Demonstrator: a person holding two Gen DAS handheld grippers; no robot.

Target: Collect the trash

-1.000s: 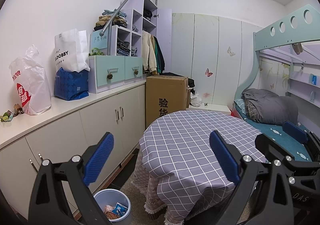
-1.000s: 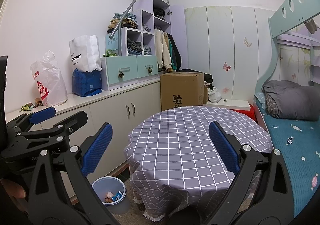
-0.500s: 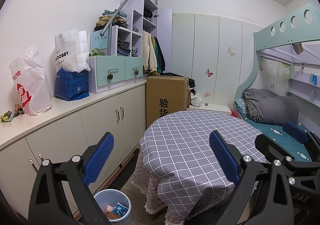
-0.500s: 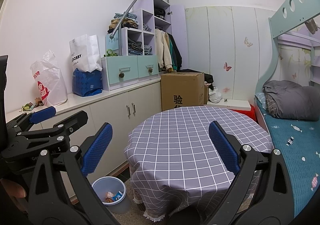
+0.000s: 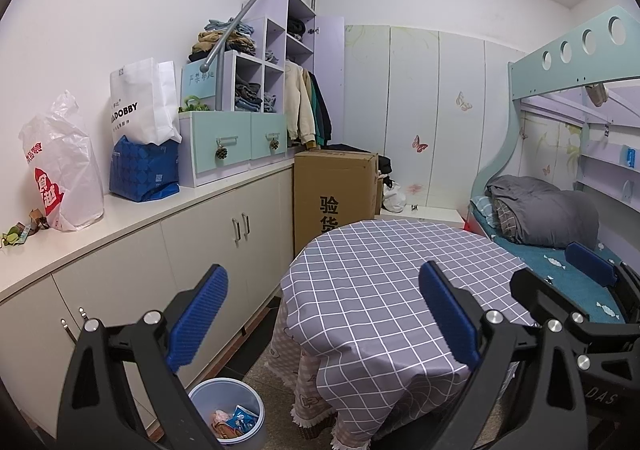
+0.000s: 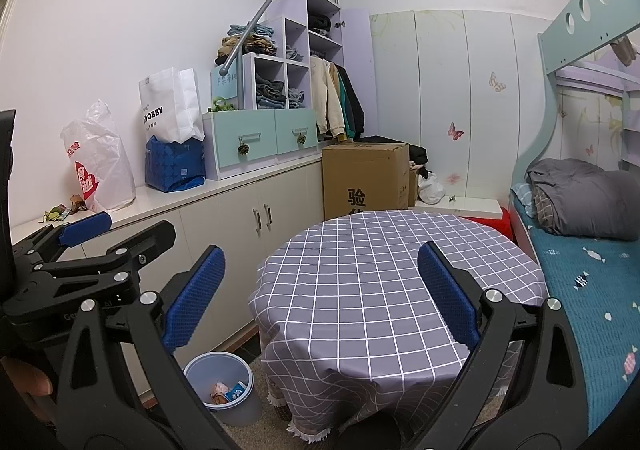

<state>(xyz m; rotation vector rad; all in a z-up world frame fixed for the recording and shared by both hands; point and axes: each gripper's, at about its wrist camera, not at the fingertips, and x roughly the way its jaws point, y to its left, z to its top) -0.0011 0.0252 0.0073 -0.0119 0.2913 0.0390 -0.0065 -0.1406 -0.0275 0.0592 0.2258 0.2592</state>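
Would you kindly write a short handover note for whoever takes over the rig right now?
Left gripper: open, empty, held above the near edge of the table.
Right gripper: open, empty, also above the table.
Bin: on the floor between the cabinets and the table, with a few wrappers inside.
Done: some trash is already in the bin; the tablecloth shows nothing on it.
Left: small scraps lie on the counter beside the plastic bag; possibly trash, too small to tell.

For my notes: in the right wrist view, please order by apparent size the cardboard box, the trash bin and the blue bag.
1. cardboard box
2. trash bin, though nearness enlarges it
3. blue bag, close to the bin, so this order is unsure
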